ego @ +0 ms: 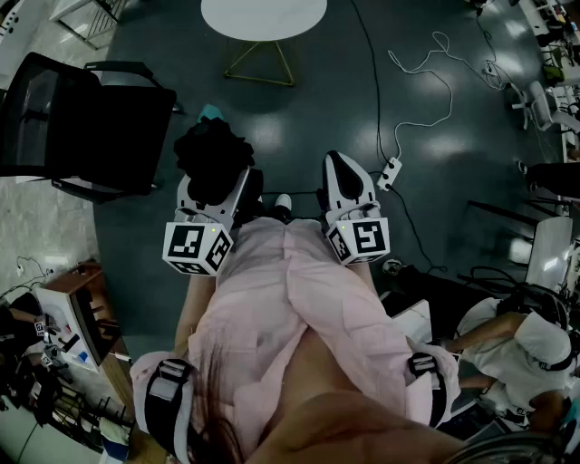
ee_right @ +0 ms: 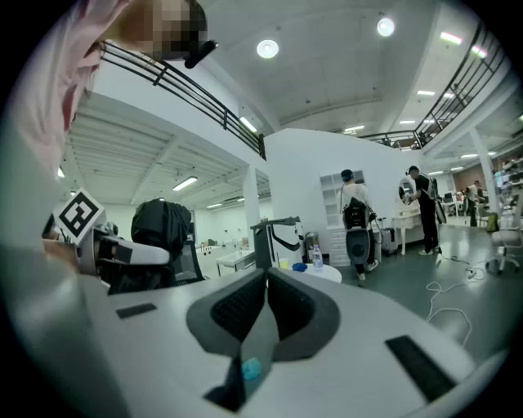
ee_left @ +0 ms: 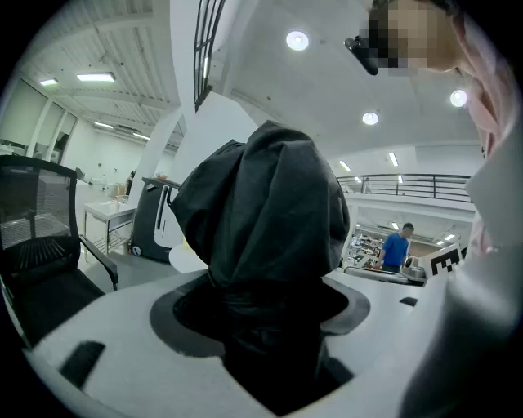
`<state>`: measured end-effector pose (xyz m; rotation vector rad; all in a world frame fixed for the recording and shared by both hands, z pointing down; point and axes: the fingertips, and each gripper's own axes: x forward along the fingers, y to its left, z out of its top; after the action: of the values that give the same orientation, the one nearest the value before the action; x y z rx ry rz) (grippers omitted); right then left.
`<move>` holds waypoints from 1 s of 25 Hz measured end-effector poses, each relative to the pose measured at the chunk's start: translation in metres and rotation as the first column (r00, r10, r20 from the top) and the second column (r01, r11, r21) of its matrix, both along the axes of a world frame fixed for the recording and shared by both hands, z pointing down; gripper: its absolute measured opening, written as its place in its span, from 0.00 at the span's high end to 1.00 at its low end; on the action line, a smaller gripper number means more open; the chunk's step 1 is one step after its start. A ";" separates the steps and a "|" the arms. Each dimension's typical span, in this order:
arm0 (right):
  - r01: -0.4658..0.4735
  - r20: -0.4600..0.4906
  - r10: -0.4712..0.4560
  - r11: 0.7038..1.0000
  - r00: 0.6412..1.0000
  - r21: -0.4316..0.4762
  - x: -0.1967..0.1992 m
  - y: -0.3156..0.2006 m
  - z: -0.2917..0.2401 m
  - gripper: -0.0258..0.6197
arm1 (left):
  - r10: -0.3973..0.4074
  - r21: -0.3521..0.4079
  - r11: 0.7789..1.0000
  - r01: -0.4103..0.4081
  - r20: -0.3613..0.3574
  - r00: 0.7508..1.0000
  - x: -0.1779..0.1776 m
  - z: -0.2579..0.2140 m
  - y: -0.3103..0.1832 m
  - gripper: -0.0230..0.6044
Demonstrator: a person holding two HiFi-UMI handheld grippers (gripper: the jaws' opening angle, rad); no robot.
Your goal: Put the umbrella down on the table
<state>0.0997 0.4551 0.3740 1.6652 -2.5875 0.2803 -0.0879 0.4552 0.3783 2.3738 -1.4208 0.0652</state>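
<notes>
Currently I hold the folded black umbrella clamped in my left gripper, right gripper closed and empty, so next I'd judge: reach the round white table far ahead, then lower it.

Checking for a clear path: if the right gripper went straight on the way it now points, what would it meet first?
Probably the round white table, seen just past the closed tips of the right gripper. Nothing nearer shows in that line, though the depth is hard to judge.
</notes>
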 end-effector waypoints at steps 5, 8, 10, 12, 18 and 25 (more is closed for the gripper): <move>0.002 0.002 -0.002 1.000 1.000 -0.001 0.012 0.000 0.003 0.91 | -0.013 -0.003 1.000 0.013 0.001 1.000 0.007 0.002 0.000 0.46; 0.007 0.002 -0.007 1.000 1.000 -0.001 0.020 -0.002 0.003 0.91 | -0.024 -0.001 1.000 0.024 0.005 1.000 0.012 0.001 -0.003 0.46; 0.011 -0.001 -0.011 1.000 1.000 -0.001 0.024 -0.004 0.004 0.91 | -0.033 0.002 0.999 0.033 0.010 0.999 0.014 0.001 -0.006 0.46; 0.013 -0.008 -0.013 1.000 1.000 -0.005 0.029 -0.006 0.006 0.91 | -0.046 0.008 0.999 0.046 0.009 0.999 0.015 0.001 -0.010 0.46; 0.026 -0.007 -0.026 1.000 1.000 0.009 0.042 -0.015 0.007 0.91 | -0.096 0.017 0.995 0.097 -0.028 0.995 0.011 -0.003 -0.021 0.46; 0.007 0.000 -0.007 1.000 1.000 -0.014 0.041 -0.044 0.013 0.91 | -0.115 0.014 0.993 0.116 -0.031 0.993 -0.003 -0.001 -0.057 0.46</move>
<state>0.1409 0.4112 0.3872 1.6511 -2.5847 0.2979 -0.0909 0.3981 0.3778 2.2900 -1.5464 -0.0119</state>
